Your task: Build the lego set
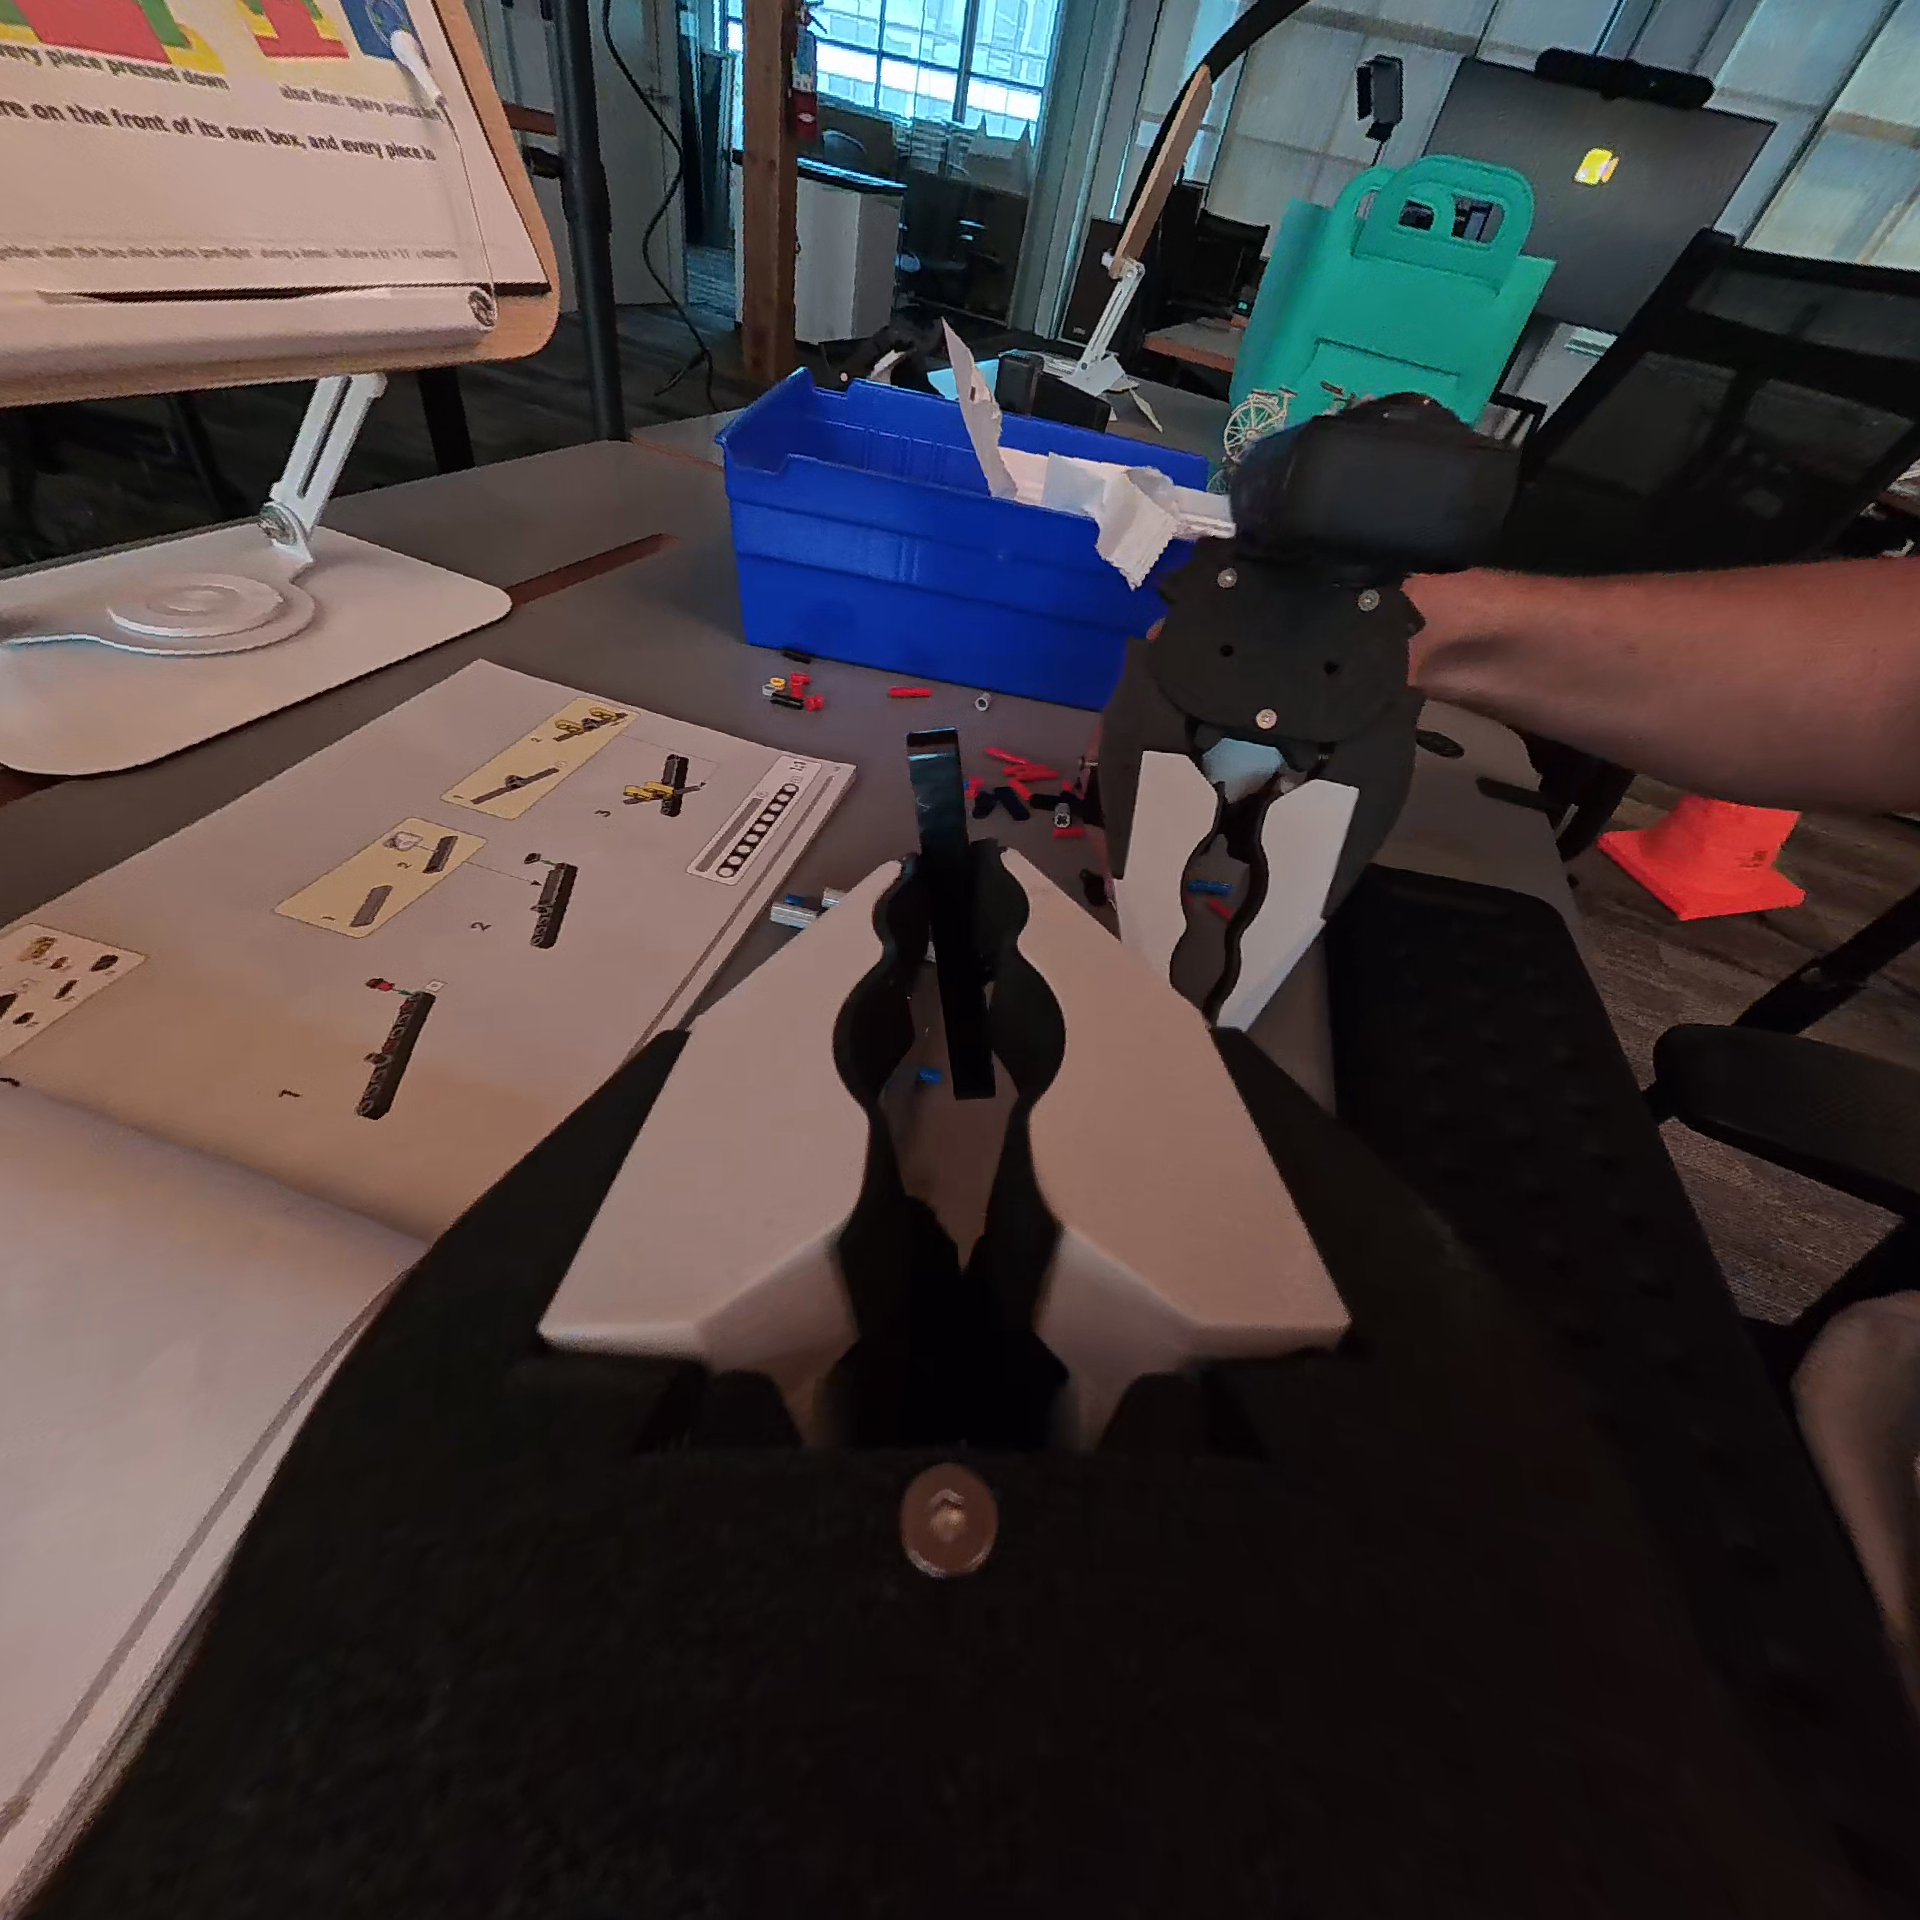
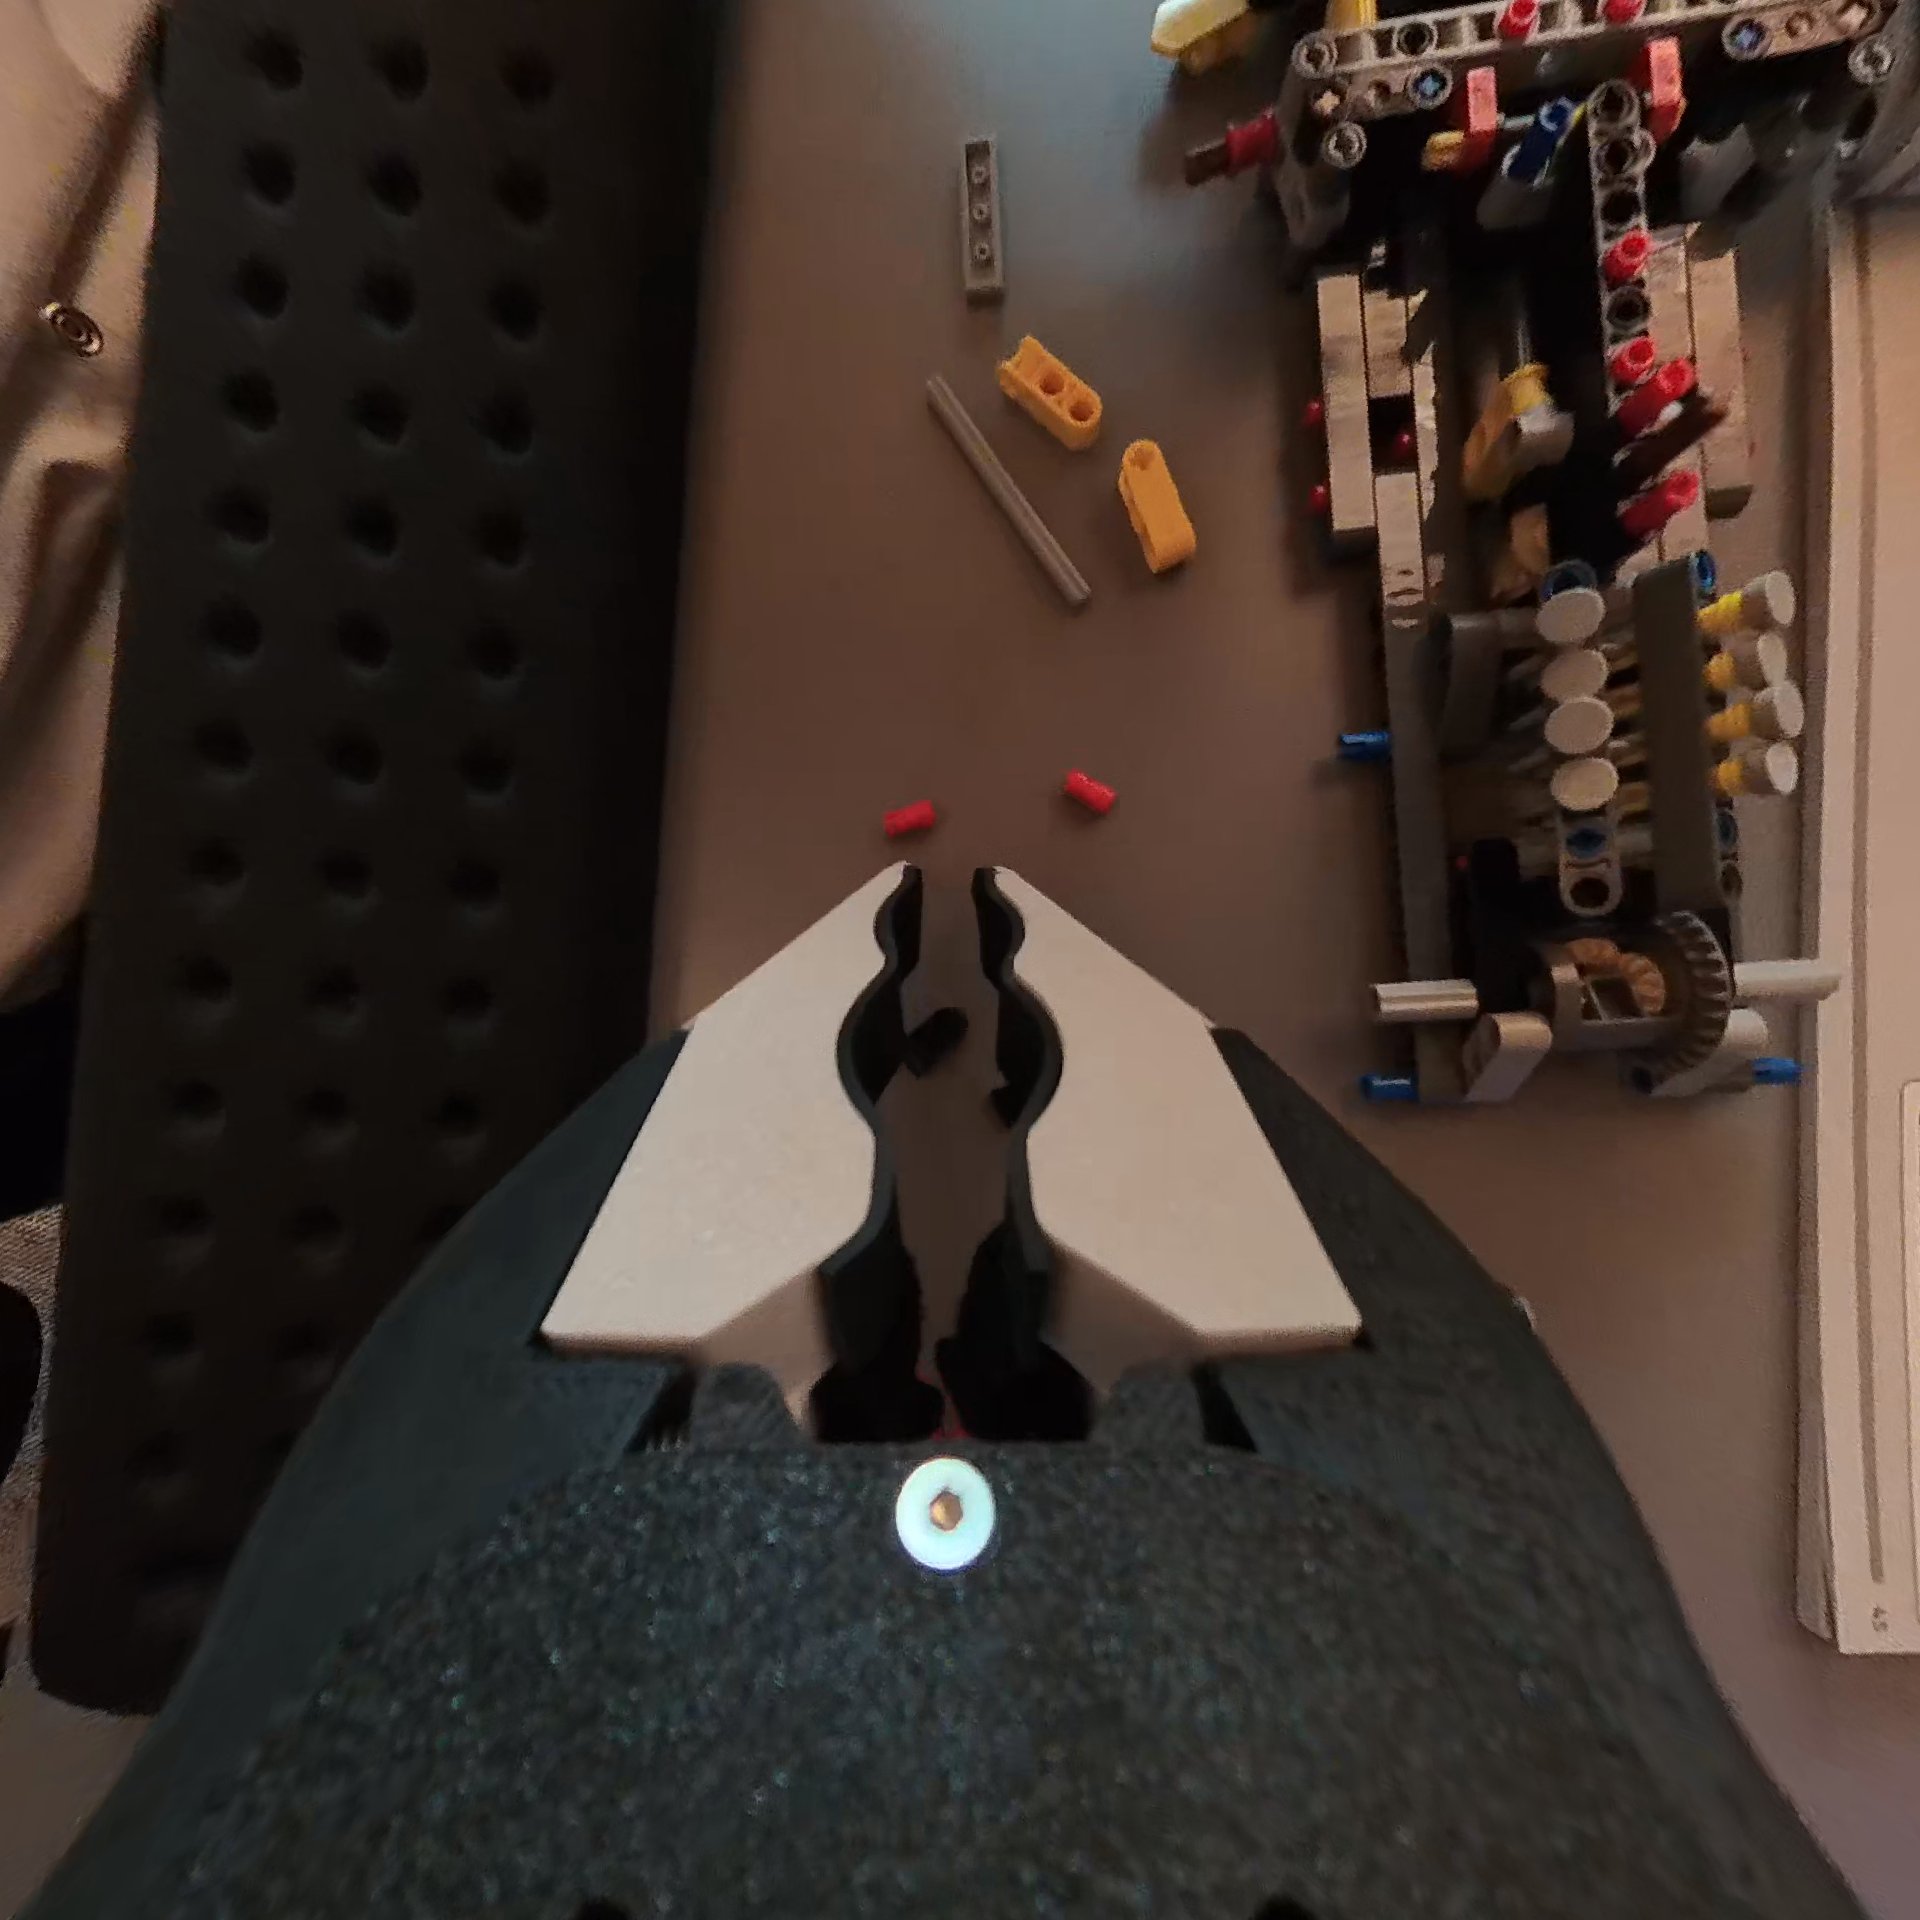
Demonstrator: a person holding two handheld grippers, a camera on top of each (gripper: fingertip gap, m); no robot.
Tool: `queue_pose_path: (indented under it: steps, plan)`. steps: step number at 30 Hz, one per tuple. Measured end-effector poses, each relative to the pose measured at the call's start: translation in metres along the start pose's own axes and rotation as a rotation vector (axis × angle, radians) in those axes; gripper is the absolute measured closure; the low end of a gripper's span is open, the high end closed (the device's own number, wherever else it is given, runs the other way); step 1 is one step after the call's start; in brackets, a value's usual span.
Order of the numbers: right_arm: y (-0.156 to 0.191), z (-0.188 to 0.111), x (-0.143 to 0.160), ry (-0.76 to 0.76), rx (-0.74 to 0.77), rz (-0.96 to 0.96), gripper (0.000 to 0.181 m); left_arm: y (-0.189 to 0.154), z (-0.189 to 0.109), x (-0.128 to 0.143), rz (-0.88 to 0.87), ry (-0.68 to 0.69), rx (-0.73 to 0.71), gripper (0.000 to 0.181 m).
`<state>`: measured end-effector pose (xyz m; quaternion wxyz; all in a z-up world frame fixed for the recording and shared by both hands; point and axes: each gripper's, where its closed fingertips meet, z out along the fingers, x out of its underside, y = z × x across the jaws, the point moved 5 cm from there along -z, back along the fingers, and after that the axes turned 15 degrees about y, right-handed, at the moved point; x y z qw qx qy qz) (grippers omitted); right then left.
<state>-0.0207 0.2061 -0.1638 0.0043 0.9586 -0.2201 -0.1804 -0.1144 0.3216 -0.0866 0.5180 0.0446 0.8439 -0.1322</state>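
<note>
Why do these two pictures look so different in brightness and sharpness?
Left wrist view: daylight from the windows behind, wide-angle bending at the edges, and the forearm smeared by motion. Right wrist view: dimmer and warmer; the half-built lego model looks soft, and the screw on the gripper body catches glare.

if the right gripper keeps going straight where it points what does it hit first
Probably the bare table: the right gripper points down at it, tips passing between two small red pins. Depth is unclear.
</note>
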Motion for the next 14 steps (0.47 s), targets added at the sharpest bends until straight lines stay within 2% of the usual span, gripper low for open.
queue_pose_path:
  steps: [5,9,14]
  plan:
    - [0.011,0.004,-0.017,-0.025,-0.001,0.043,0.169,0.004,-0.002,0.000,-0.007,0.002,-0.018,0.175]
    - [0.018,0.006,-0.025,-0.009,0.064,0.057,0.169,0.007,0.000,0.003,0.002,0.028,-0.052,0.175]
    - [0.021,0.007,-0.028,0.070,0.136,0.259,0.164,0.007,0.002,0.005,0.012,0.049,-0.067,0.175]
